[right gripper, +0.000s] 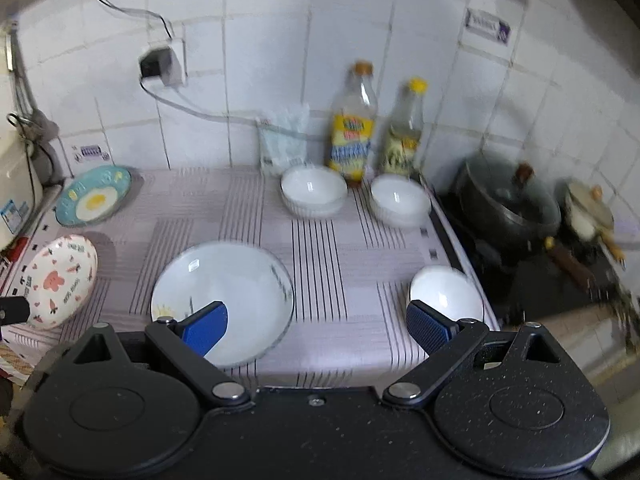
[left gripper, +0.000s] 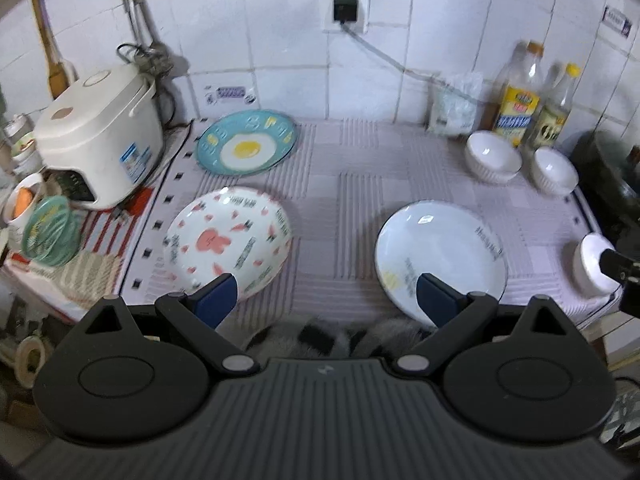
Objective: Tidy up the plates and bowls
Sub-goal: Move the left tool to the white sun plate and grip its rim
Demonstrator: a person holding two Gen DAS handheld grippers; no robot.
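Three plates are lying on the worktop: egg plate behind rabbit plate, plain plate rightward; two bowls are sitting before the bottles.

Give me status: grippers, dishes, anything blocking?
Left gripper open, empty; right gripper open, empty. Three plates and white bowls spread apart on the cloth, nothing gripped. No obstruction between grippers and white plate.

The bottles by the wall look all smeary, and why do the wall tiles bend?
In the right wrist view the bottles are smeared by motion blur; the left wrist view shows them slightly sharper. The wall tiles curve from fisheye distortion in both views.
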